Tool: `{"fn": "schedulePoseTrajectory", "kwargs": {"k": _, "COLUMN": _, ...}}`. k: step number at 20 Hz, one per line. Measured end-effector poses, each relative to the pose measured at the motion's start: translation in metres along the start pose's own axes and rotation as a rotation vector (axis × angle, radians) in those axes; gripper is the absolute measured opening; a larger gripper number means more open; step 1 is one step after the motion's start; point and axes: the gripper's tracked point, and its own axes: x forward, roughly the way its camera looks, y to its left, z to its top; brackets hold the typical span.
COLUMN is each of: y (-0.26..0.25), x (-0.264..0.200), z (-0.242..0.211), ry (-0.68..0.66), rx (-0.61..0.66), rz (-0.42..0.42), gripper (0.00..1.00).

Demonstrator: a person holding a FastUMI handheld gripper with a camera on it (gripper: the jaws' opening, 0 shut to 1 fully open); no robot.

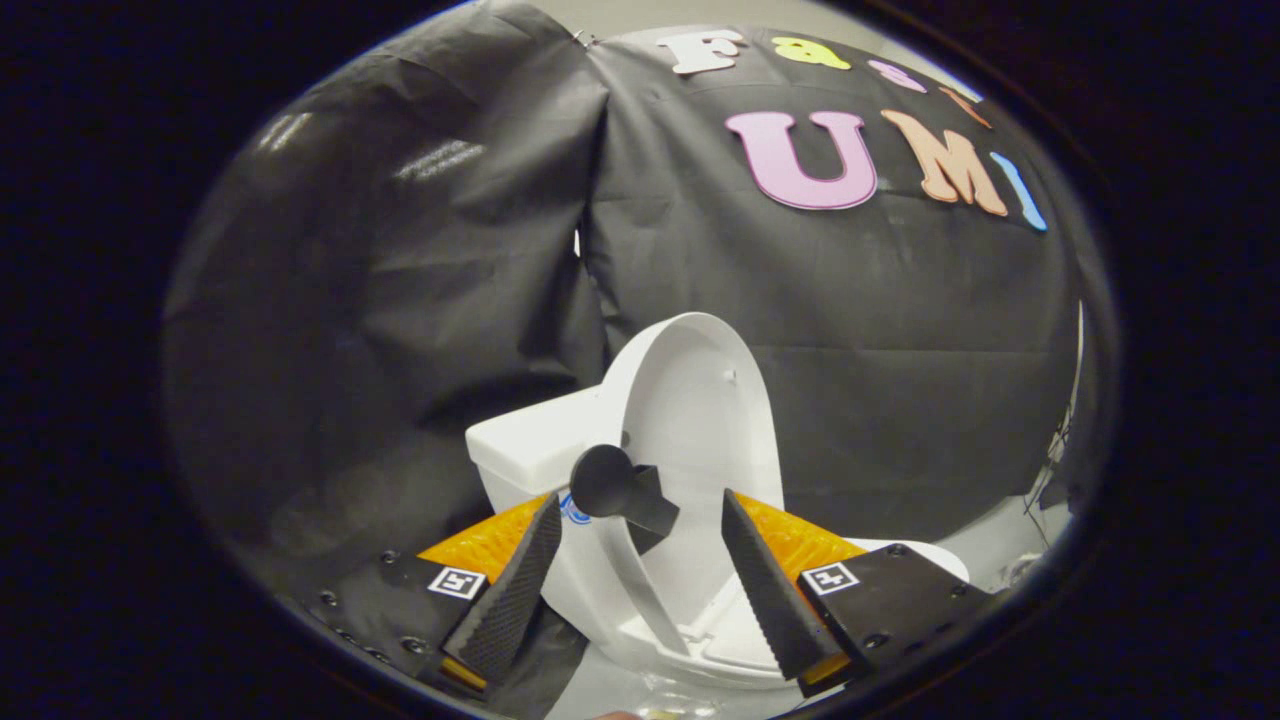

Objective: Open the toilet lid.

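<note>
The toilet lid (700,400) stands raised just beyond the gripper (640,520), leaning back toward the white tank (530,440), so the opening looks essentially done. A black knob handle (610,482) juts from the lid's edge between the fingertips, likely fitted so the fingers have something to catch. The fingers (515,585) are spread wide, pressing on nothing. The seat (720,630) lies below them.

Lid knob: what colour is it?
Black, against the white raised lid. The knob shows best in the gripper view, just ahead of the open gripper.
</note>
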Motion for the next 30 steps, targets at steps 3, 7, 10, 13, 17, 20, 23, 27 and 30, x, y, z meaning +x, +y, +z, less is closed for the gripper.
{"fn": "schedulePoseTrajectory", "kwargs": {"k": 3, "y": -0.011, "x": -0.010, "z": -0.012, "ry": 0.031, "rx": -0.030, "rz": 0.005, "gripper": 0.99}}
{"fn": "schedulePoseTrajectory", "kwargs": {"k": 7, "y": -0.039, "x": -0.028, "z": -0.018, "ry": 0.040, "rx": -0.040, "rz": -0.012, "gripper": 0.99}}
{"fn": "schedulePoseTrajectory", "kwargs": {"k": 10, "y": -0.060, "x": -0.040, "z": -0.013, "ry": 0.007, "rx": -0.003, "rz": -0.038, "gripper": 0.99}}
{"fn": "schedulePoseTrajectory", "kwargs": {"k": 13, "y": -0.081, "x": -0.054, "z": -0.010, "ry": -0.012, "rx": 0.012, "rz": -0.073, "gripper": 0.99}}
{"fn": "schedulePoseTrajectory", "kwargs": {"k": 17, "y": -0.107, "x": -0.073, "z": -0.009, "ry": -0.028, "rx": 0.020, "rz": -0.110, "gripper": 0.99}}
{"fn": "schedulePoseTrajectory", "kwargs": {"k": 20, "y": -0.134, "x": -0.097, "z": -0.016, "ry": -0.018, "rx": -0.004, "rz": -0.150, "gripper": 0.99}}
{"fn": "schedulePoseTrajectory", "kwargs": {"k": 23, "y": -0.170, "x": -0.118, "z": -0.014, "ry": -0.051, "rx": 0.075, "rz": -0.208, "gripper": 0.99}}
{"fn": "schedulePoseTrajectory", "kwargs": {"k": 27, "y": -0.195, "x": -0.142, "z": -0.014, "ry": -0.096, "rx": 0.125, "rz": -0.280, "gripper": 0.99}}
{"fn": "schedulePoseTrajectory", "kwargs": {"k": 30, "y": -0.206, "x": -0.152, "z": -0.010, "ry": -0.127, "rx": 0.142, "rz": -0.312, "gripper": 0.99}}
